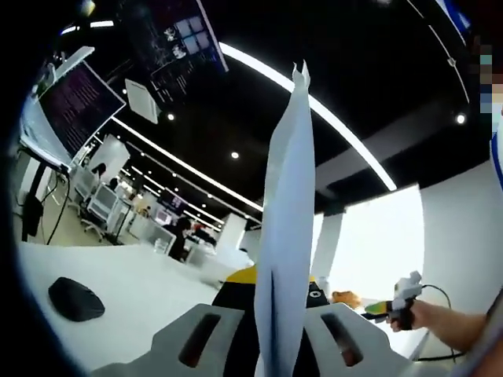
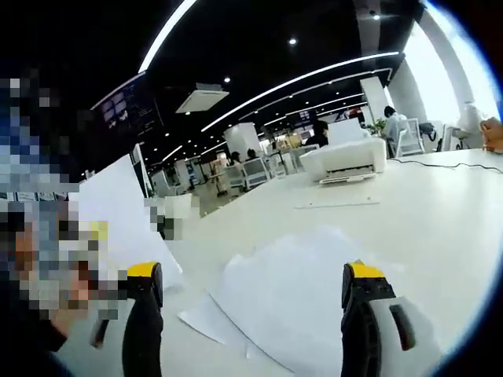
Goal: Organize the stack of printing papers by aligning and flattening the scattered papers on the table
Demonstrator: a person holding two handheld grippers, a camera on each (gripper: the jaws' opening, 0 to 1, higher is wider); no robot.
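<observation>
Left gripper (image 1: 275, 345) is clenched on a sheaf of papers (image 1: 287, 204), pale fingers (image 1: 196, 338) pressing both sides. The sheaf stands on edge and runs from 6 o'clock toward 12 in the left gripper view, top corners slightly split and curled. Likely lifted upright so the edges can be tapped square before laying flat; that is a judgement. Sheets look thin, matte white, a bit floppy, so the upper end may sag or fan if moved fast.

Right gripper (image 2: 251, 314) is released, jaws wide apart, yellow-capped dark fingers (image 2: 357, 302) holding nothing. Loose sheets (image 2: 299, 294) lie flat on the table (image 2: 424, 212) between and ahead of those fingers, overlapping at skewed angles with corners poking out at 7 o'clock. They are not yet aligned, so the right gripper probably hovers there to gather or press them.

At 9 o'clock in the right gripper view a white sheet (image 2: 118, 212) stands upright, likely the same sheaf held by the left gripper; the grip itself is hidden by blur. A white printer (image 2: 346, 161) sits far back at 1 o'clock, well apart from the papers. In the left gripper view a dark mouse (image 1: 76, 299) rests on the smooth white table at 8 o'clock, and a hand (image 1: 413, 312) holds a gripper at 4 o'clock.
</observation>
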